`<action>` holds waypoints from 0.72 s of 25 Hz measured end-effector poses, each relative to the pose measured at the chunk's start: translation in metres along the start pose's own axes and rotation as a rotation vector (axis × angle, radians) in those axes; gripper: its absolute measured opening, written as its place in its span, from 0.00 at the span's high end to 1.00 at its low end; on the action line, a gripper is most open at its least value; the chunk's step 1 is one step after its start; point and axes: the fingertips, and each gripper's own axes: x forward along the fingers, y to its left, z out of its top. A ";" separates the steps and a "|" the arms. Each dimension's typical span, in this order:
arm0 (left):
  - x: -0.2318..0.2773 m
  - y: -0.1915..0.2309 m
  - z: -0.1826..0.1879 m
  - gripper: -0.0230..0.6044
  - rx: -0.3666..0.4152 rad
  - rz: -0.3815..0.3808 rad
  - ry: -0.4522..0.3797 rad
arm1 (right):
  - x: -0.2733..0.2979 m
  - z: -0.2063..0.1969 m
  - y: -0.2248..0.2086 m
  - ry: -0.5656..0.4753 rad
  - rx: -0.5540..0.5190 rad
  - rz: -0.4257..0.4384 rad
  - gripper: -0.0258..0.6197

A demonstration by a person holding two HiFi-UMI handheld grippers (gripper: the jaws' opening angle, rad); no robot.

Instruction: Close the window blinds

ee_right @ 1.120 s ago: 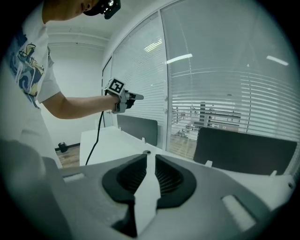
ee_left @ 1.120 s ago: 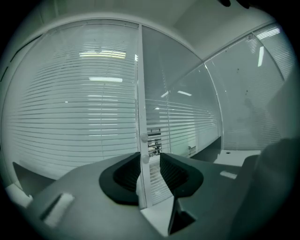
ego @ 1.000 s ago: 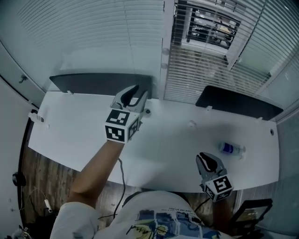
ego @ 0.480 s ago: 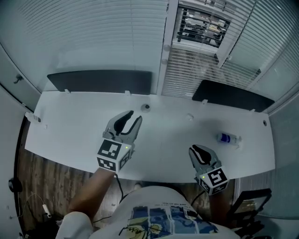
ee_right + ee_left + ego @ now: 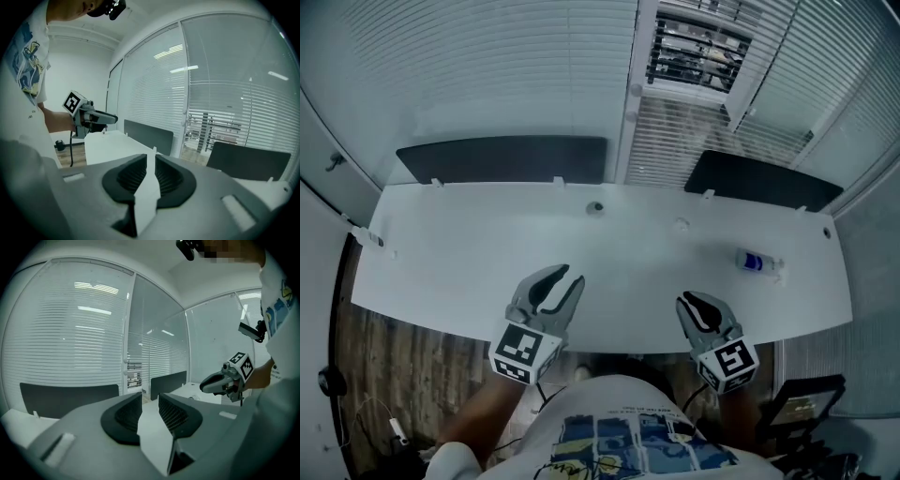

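Now well back from the window blinds (image 5: 478, 66), which hang beyond the far edge of the white desk (image 5: 441, 253), behind two dark panels (image 5: 502, 161). At the near edge, left gripper (image 5: 569, 276) with jaws a moderate way apart, just lately closing a little, only bare desktop between them. Near the same edge and well apart from it, right gripper (image 5: 687, 300) with jaws a narrow slit apart, nothing held. Broad bare desktop ahead of both. Small bottle (image 5: 757, 262) off to the right, seen in the head view only. Open slats of the middle blind clearest in the right gripper view; each gripper visible in the other's view.
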 end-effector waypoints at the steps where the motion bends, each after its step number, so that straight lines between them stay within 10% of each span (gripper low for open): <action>1: -0.002 -0.003 -0.002 0.78 -0.005 -0.009 0.005 | -0.001 0.000 0.002 0.002 0.002 0.003 0.89; 18: -0.059 -0.042 -0.023 0.78 0.014 -0.091 0.011 | -0.036 0.008 0.053 -0.031 -0.015 -0.021 0.89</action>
